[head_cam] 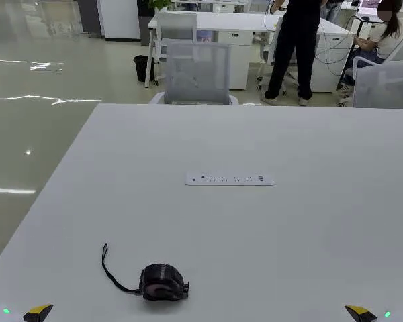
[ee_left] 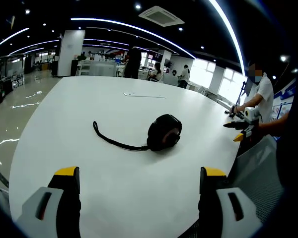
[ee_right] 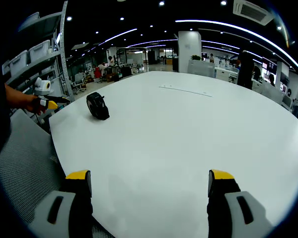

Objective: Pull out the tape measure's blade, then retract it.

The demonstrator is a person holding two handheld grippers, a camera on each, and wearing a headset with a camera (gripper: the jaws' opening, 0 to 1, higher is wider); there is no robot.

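A black tape measure with a black wrist strap lies on the white table near its front edge, blade fully inside. My left gripper is open, a short way in front of the tape measure, apart from it. Its yellow tip peeks in at the bottom left of the head view. My right gripper is open over the table edge far to the right of the tape measure; its tip sits at the bottom right.
A white power strip lies mid-table. A grey mesh chair stands at the far edge. Beyond are desks, a standing person and a seated person. The white table stretches wide around the tape measure.
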